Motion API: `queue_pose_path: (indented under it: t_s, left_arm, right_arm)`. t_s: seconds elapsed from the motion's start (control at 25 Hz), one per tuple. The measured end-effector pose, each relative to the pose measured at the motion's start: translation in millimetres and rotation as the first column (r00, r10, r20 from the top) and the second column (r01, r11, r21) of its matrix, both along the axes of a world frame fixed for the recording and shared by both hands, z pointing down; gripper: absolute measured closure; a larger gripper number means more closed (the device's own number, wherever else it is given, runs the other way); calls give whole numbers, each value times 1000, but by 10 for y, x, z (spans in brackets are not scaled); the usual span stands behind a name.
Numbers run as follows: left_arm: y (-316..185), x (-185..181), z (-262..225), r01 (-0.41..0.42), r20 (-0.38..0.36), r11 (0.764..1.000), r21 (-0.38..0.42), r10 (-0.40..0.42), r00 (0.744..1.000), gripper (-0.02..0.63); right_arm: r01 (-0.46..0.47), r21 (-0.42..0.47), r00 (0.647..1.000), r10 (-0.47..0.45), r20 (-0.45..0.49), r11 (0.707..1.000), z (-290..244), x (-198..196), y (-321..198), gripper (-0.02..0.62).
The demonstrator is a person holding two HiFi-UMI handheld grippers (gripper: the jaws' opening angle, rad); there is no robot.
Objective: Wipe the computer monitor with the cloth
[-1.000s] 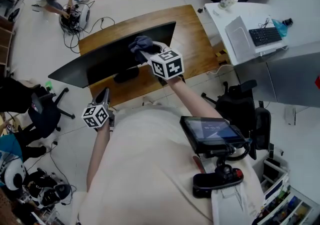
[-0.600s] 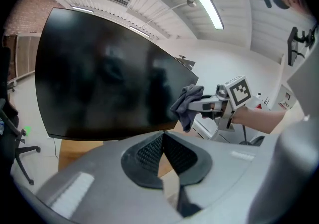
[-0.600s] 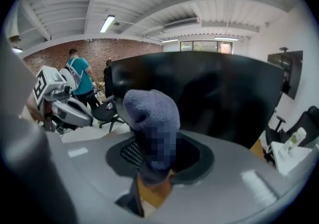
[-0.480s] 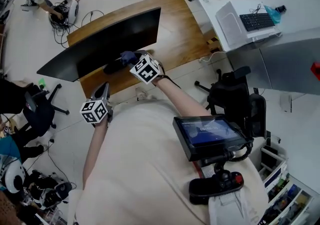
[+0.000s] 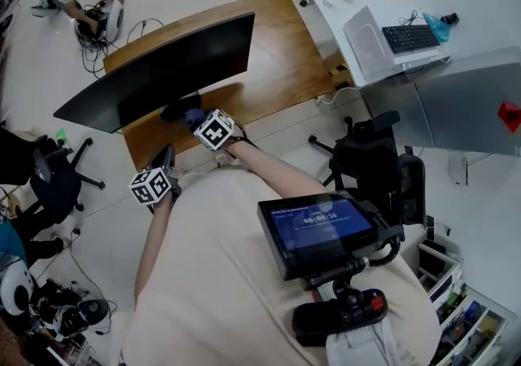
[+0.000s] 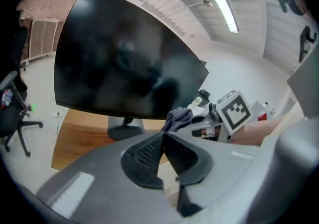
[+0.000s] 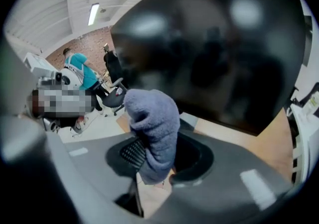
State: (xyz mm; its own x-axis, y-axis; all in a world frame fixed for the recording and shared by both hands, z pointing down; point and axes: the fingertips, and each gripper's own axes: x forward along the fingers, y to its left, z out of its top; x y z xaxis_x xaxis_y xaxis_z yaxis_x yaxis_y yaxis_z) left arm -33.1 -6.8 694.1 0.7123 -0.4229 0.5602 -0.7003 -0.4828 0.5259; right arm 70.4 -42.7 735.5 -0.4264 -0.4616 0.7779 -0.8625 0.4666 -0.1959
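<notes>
Gripping fuzzy grey cloth (image 7: 152, 118) in R gripper (image 7: 155, 154) jaws; L gripper (image 6: 162, 138) jaws together

A pale beige short-sleeved top (image 5: 212, 275) is worn. On that top's front are mounted a black-framed tablet with a blue display (image 5: 321, 230) and a black handle with a red button (image 5: 338, 320). Beyond its sleeves, the grey left gripper (image 5: 167, 156) and grey right gripper (image 5: 199, 121) are each fitted with a white cube printed with black square markers (image 5: 151, 185).
</notes>
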Motion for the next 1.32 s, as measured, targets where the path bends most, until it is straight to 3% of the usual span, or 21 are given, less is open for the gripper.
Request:
queue_pose_path:
  t_s: [0.48,1.08,1.32]
  left_arm:
    - [-102,15,174,10,43,1000,-21,-9,999,601]
    - [90,-26,334,-12,81,998,-56,17,997,601]
    - [128,158,416,-62,74,996,-69,67,995,601]
  right_arm:
    - [56,7,990,-55,-130,998,290,74,71,482]
    - [99,-12,985,-100,-139,995,433,24,174,483]
    - [21,-56,994,-27,-102,998,547,284,342,483]
